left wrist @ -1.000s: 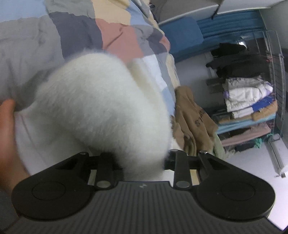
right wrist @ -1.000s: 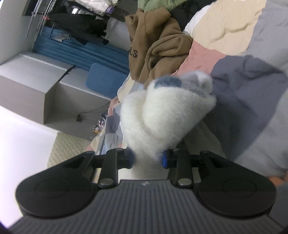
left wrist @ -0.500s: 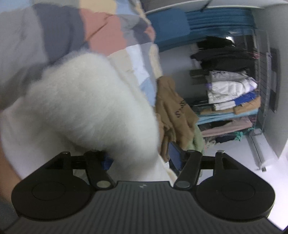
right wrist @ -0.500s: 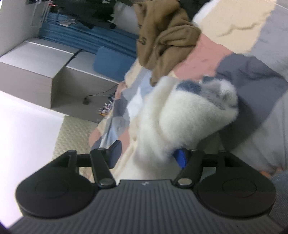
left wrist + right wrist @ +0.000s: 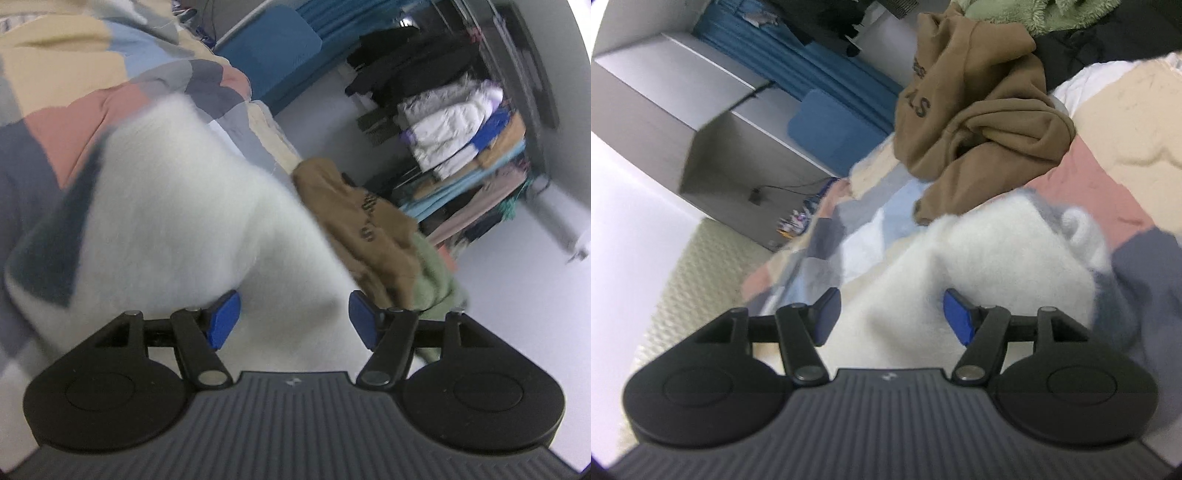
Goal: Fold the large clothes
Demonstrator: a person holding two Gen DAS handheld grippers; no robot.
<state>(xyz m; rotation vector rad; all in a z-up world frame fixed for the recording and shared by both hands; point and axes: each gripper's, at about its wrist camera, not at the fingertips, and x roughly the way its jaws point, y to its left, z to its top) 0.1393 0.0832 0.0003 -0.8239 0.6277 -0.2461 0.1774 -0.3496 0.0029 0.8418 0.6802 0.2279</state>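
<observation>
Release step: your left gripper (image 5: 293, 319) and right gripper (image 5: 888, 315) have just spread their fingers off the fluffy white fleece garment (image 5: 177, 221); next, regrasp an edge.

Both the left gripper (image 5: 293, 319) and right gripper (image 5: 890, 315) have opened, releasing the white fleece garment (image 5: 177, 229), which now lies at twelve o'clock of each.

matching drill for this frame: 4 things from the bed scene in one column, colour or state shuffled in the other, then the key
1. fluffy garment
2. hoodie
3. left gripper
4. cushion

A. blue
B. brown, crumpled on the quilt
C. white, lying on the quilt
D. open, clamping nothing

Pairs: 1-C, 2-B, 3-D, 4-A. The left gripper's jaws have just been opening; the white fabric lies between them, unpressed.
</observation>
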